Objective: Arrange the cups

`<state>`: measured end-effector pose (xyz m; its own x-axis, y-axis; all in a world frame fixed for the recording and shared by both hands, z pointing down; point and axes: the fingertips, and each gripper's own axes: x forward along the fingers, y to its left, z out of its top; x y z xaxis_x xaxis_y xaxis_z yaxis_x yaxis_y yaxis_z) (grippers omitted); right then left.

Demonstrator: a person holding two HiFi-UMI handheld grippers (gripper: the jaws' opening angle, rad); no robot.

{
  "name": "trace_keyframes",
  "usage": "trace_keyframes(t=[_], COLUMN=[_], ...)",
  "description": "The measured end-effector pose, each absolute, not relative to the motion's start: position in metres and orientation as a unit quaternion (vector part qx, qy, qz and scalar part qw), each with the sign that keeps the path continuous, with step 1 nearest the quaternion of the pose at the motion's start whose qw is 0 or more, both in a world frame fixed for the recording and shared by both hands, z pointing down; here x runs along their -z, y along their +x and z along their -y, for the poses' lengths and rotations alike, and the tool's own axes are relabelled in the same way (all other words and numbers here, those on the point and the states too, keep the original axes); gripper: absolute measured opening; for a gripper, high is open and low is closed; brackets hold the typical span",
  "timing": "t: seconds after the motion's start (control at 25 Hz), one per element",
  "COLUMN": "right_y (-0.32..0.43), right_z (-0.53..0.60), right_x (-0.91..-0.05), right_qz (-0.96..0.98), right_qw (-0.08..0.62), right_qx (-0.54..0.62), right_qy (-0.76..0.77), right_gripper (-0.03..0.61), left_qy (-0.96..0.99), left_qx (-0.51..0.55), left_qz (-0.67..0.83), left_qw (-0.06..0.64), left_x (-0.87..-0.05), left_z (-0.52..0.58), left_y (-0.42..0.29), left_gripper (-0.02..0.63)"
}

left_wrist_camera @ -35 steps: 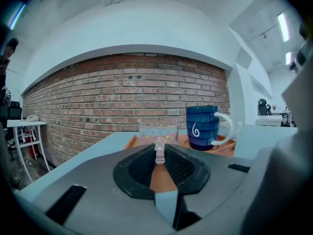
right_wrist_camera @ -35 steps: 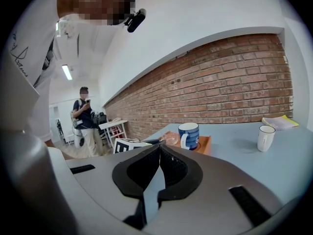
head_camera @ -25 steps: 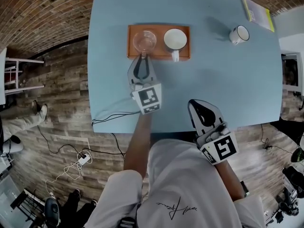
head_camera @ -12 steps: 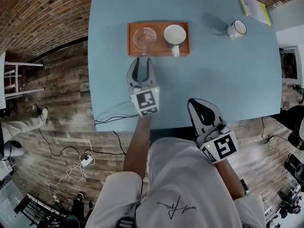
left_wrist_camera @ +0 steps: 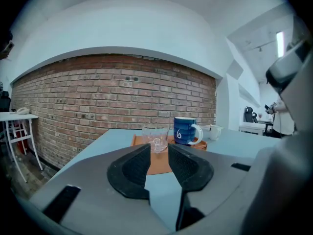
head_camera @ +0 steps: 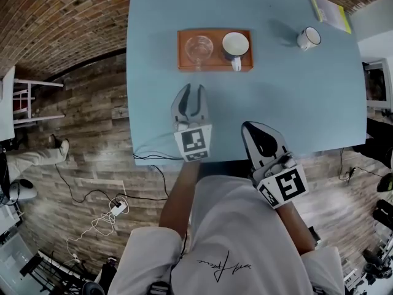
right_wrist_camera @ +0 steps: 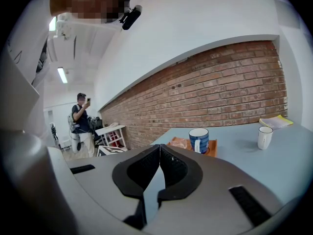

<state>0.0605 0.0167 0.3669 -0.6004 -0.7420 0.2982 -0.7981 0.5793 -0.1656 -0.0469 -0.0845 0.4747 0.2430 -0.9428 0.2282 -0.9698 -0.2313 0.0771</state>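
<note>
Right, at the left, the left hand-held gripper hangs over the near part of the light blue tabletop. Its jaws have just been opening and stand wide, with nothing between them. It points at the rectangular orange tray beyond and is apart from it. On the tray's left half the clear glass cup stands upright. Beside it, on the right half, is the blue ceramic mug with a white inside, its handle toward me. I judge the glass placed and let go, so that step looks finished. Further right, the right hand-held gripper sits at the near edge of the tabletop, jaws pressed together and empty. Well apart, at the far right, the small white enamel mug with a dark rim stands alone. I take it as the cup left to arrange. The next move calls for the right hand-held gripper to open, reach across and close on its wall without tipping it.
</note>
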Motion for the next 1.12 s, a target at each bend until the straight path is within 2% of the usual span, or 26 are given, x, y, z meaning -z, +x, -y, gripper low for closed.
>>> trace_keyframes(t=[0.48, 1.12], right_y=[0.050, 0.060], right_z=[-0.008, -0.010], right_x=[-0.339, -0.313], right_qz=[0.879, 0.874], right_qw=[0.091, 0.083], right_qx=[-0.122, -0.109], right_qy=[0.453, 0.467], right_gripper=[0.021, 0.020], left_qy=[0.793, 0.821], left_qx=[-0.030, -0.040], left_qz=[0.598, 0.556], left_qw=[0.115, 0.123], left_x=[-0.420, -0.379], left_z=[0.052, 0.009], left_y=[-0.067, -0.071], left_gripper=[0.011, 0.008])
